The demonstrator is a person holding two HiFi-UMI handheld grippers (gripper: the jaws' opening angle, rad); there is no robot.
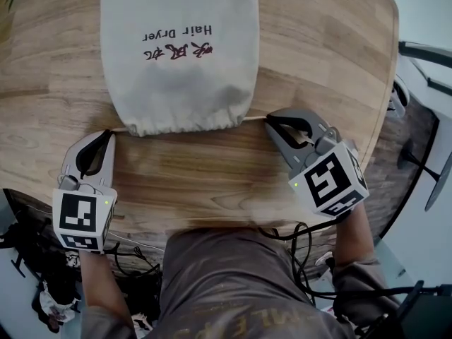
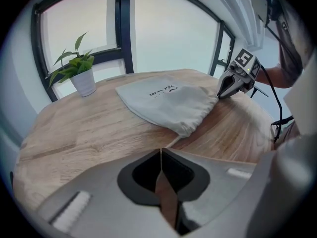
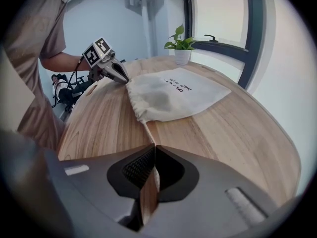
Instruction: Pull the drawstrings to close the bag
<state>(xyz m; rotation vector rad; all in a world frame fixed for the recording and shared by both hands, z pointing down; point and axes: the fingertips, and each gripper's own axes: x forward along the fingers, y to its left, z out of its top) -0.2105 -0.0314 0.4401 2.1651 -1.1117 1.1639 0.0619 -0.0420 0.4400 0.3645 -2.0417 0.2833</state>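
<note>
A beige cloth bag [image 1: 180, 48] printed "Hair Dryer" lies flat on the round wooden table [image 1: 212, 182], its gathered mouth [image 1: 187, 123] toward me. A thin drawstring [image 1: 121, 128] runs from the mouth's left corner into my left gripper [image 1: 108, 134], which is shut on it. The other drawstring [image 1: 256, 119] leads right into my right gripper [image 1: 268, 121], also shut on it. In the left gripper view the closed left gripper [image 2: 161, 150] pinches the string [image 2: 172, 142] just short of the bag [image 2: 168, 105]. The right gripper [image 3: 154, 148] likewise pinches its string [image 3: 146, 131] below the bag [image 3: 173, 95].
A potted plant [image 2: 83, 78] in a white pot [image 3: 182, 56] stands at the table's far edge by the window. The near table edge [image 1: 212, 224] is just behind both grippers, with cables [image 1: 300, 249] hanging below it.
</note>
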